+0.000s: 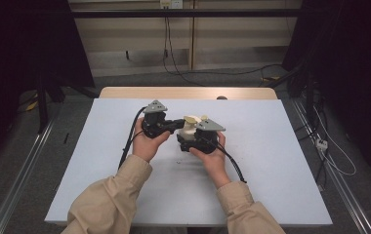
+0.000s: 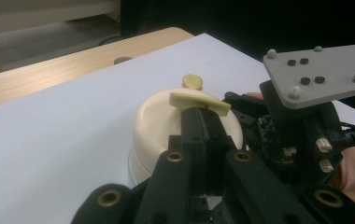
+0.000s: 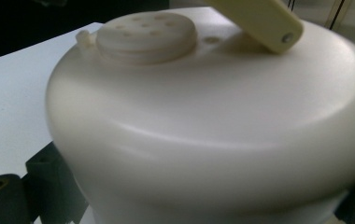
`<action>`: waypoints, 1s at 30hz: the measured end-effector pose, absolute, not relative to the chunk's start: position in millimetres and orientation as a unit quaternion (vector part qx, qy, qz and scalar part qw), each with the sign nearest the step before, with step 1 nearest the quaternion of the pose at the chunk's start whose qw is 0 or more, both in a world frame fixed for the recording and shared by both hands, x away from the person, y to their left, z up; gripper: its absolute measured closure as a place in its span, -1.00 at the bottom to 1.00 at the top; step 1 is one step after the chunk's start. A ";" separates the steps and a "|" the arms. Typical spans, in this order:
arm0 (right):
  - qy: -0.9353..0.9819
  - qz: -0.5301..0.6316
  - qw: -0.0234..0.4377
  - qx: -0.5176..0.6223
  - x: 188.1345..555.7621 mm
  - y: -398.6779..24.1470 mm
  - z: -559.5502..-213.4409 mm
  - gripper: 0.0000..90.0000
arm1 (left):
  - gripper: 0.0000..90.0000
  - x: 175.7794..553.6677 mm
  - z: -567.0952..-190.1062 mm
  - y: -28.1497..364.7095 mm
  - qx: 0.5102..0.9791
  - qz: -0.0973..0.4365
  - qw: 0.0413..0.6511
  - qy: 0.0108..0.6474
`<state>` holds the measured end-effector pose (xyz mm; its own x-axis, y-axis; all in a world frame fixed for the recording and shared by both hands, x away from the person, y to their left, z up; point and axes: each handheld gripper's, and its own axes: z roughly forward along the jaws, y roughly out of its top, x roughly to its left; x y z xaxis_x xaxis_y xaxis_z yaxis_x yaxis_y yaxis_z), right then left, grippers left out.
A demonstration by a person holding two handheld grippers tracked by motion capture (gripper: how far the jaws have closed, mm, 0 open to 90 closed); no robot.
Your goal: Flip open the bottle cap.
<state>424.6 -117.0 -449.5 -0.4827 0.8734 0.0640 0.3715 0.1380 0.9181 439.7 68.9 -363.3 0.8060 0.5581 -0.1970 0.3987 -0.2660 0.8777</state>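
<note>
Your right gripper (image 1: 189, 141) sits nearest you, its jaws set around the body of the cream pot (image 2: 166, 126), though you cannot tell whether they press on it. Beyond it, your left gripper (image 2: 203, 119) is clamped on the flat cream handle (image 2: 199, 101) atop the pot's lid. The pot stands mid-counter (image 1: 271, 161), between both hands.

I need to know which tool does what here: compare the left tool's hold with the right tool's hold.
The left tool pinches the thin cream paddle-shaped handle from above, jaws shut narrow; the right tool hugs the round cream plastic container's wide body low down, jaws spread. Both rest over the pale blue table.
</note>
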 end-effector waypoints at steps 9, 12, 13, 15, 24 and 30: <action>0.708 0.489 0.256 0.440 424.5 -116.9 -449.5 -0.87 | 1.00 440.3 -362.0 68.0 0.791 0.078 0.526 0.301; 0.709 0.488 0.257 0.440 424.6 -117.0 -449.5 -0.87 | 1.00 440.4 -361.8 67.7 0.792 0.078 0.525 0.302; 0.709 0.488 0.258 0.439 424.5 -116.8 -449.5 -0.87 | 1.00 440.4 -361.8 67.2 0.793 0.079 0.523 0.301; 0.709 0.488 0.258 0.440 424.4 -116.6 -449.5 -0.87 | 1.00 440.6 -362.9 65.6 0.796 0.081 0.518 0.301; 0.709 0.488 0.257 0.439 424.5 -116.9 -449.5 -0.87 | 1.00 441.9 -364.2 64.0 0.795 0.080 0.520 0.302; 0.709 0.488 0.257 0.439 424.5 -116.9 -449.5 -0.87 | 1.00 442.7 -362.9 62.9 0.795 0.080 0.520 0.301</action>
<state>424.5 -116.9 -449.5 -0.4824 0.8737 0.0632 0.3711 0.1384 0.9182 442.7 62.9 -362.9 0.8055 0.5628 -0.1854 0.3960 -0.2784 0.8750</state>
